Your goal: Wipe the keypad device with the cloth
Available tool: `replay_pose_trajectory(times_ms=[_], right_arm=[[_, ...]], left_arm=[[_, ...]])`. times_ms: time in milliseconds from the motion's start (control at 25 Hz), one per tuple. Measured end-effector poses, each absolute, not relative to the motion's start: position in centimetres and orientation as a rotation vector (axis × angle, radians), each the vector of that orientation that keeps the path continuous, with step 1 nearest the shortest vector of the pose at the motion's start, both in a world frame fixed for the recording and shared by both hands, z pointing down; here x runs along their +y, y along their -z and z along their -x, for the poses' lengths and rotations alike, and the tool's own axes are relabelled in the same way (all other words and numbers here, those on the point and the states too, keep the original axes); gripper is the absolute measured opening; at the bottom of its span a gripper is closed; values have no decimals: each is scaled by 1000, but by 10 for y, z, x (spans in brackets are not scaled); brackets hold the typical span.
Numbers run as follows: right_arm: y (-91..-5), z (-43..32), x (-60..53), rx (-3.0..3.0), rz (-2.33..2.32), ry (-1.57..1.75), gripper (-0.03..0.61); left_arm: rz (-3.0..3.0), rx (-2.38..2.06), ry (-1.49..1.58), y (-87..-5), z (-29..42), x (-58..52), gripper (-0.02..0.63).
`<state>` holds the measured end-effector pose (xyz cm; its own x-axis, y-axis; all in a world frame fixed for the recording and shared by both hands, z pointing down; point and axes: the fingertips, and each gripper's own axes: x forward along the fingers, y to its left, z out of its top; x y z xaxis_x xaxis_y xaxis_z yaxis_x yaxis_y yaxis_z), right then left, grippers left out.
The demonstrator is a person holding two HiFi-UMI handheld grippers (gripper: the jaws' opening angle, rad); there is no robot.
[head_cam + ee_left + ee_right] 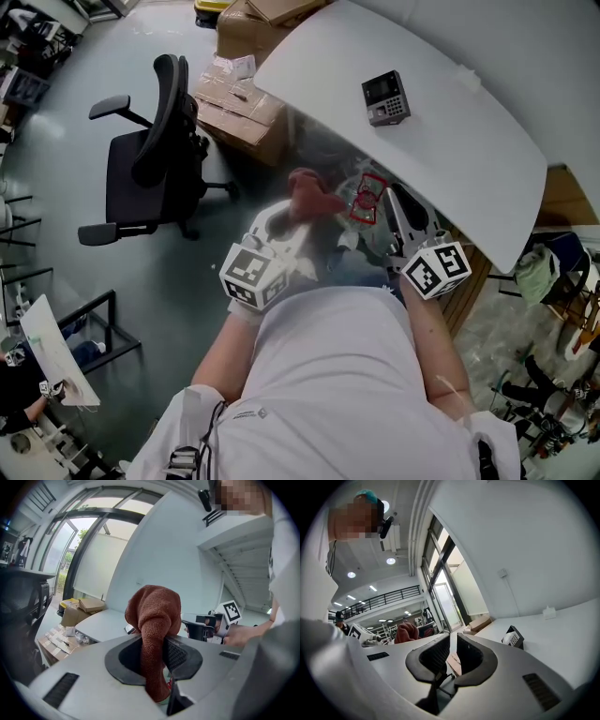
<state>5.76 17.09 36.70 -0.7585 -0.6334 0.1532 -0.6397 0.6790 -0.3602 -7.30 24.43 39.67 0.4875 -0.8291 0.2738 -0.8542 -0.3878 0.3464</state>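
Observation:
The keypad device (pixel 385 97), a small black box with a grey keypad, lies on the white table (pixel 469 141); it also shows in the right gripper view (pixel 513 637), ahead and to the right of the jaws. My left gripper (pixel 298 214) is held off the table's near edge, shut on a red-brown cloth (pixel 309 190). In the left gripper view the cloth (pixel 154 616) stands bunched up above the gripper (pixel 157 651) and hangs down between the jaws. My right gripper (pixel 401 214) is held beside it, shut and empty (pixel 453 647).
A black office chair (pixel 155 150) stands on the floor to the left. Cardboard boxes (pixel 239 98) lie by the table's far-left end. A small white box (pixel 549 612) sits on the table by the wall. The table's curved edge runs just ahead of both grippers.

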Motion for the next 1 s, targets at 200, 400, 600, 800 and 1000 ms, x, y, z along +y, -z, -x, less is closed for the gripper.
replay_pose_trajectory(times_ms=[200, 400, 600, 800, 1000], right_arm=[[-365, -61, 127, -2898, -1023, -621, 54], [-370, -81, 80, -2903, -1001, -673, 54], [-380, -108, 40, -2899, -999, -725, 55], [-389, -124, 12, -2867, -1004, -781, 55], [-407, -126, -10, -2796, -987, -858, 59]], left_arm=[[-2282, -1435, -98, -396, 67, 204, 77], [-2267, -1478, -118, -389, 54, 157, 77], [-2260, -1488, -167, -391, 34, 121, 77], [-2258, -1480, -213, -397, 23, 95, 77], [-2248, -1450, -214, -404, 17, 59, 77]])
